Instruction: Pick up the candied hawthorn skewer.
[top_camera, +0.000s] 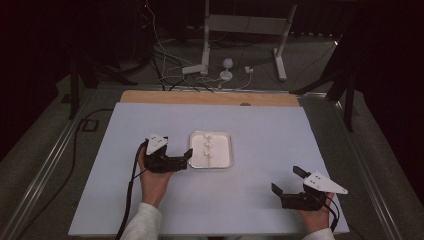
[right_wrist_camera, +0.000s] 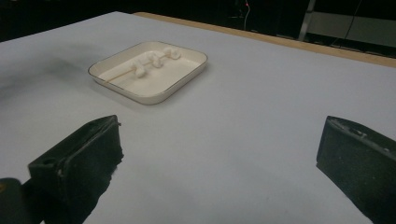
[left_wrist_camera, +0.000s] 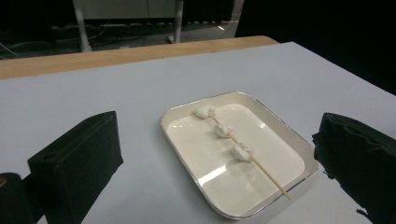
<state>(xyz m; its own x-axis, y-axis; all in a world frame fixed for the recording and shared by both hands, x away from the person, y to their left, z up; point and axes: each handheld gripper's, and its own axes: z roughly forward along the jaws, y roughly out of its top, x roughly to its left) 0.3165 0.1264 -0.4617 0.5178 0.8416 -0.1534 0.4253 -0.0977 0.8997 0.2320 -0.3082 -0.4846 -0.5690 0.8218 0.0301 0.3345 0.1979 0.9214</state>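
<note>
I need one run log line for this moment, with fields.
left gripper: open, beside tray | right gripper: open, apart from tray | skewer: in tray, three white pieces on it

a pale blue mat (top_camera: 260,195) covers a wooden table (top_camera: 200,97), with cables (top_camera: 170,70) and a white stand (top_camera: 240,25) behind.

Tray (left_wrist_camera: 261,198) near rim cut off.

Each hand gripped a black two-jaw gripper, the left gripper (top_camera: 187,156) and right gripper (top_camera: 286,180), each topped by a grey three-cornered plate and trailing a black cable. The jaws were blocky and matte. Both sleeves were white.
</note>
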